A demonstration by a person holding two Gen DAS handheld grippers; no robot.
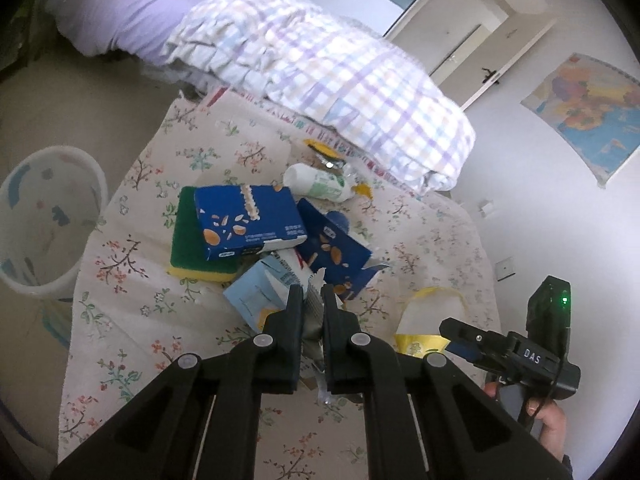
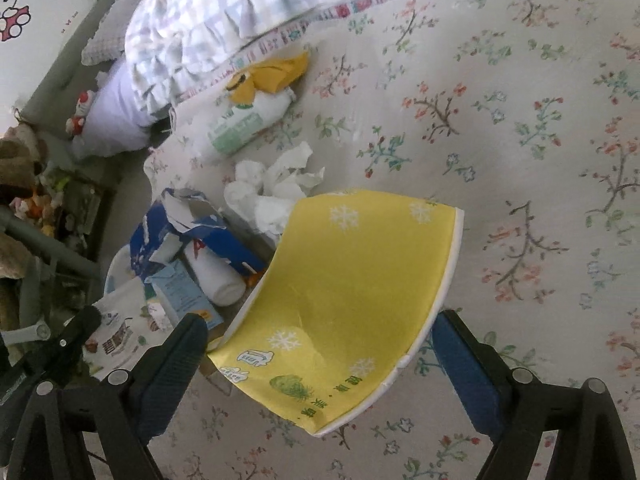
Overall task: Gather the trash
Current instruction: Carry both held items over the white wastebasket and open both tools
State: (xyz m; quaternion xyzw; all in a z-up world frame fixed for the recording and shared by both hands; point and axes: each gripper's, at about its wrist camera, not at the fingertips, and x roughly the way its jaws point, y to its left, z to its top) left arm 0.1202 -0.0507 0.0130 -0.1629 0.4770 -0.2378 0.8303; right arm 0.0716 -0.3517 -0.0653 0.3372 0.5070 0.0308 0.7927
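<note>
A pile of trash lies on the floral bedsheet [image 1: 132, 312]: two blue cartons [image 1: 248, 222], a green and yellow sponge [image 1: 188, 248], a light blue carton [image 1: 256, 296], a white and green bottle [image 1: 320, 184] and crumpled tissue [image 2: 276, 188]. My left gripper [image 1: 311, 300] is shut on a silvery wrapper [image 1: 314, 320] at the near edge of the pile. My right gripper [image 2: 320, 336] is open, its fingers on either side of a yellow paper cup [image 2: 344, 304] lying on the sheet. The cup also shows in the left wrist view [image 1: 432, 316].
A white waste bin [image 1: 44, 220] stands on the floor left of the bed. A folded checked quilt [image 1: 320, 68] lies behind the pile. A yellow wrapper [image 2: 272, 76] lies by the quilt's edge. A door and a wall map are at the right.
</note>
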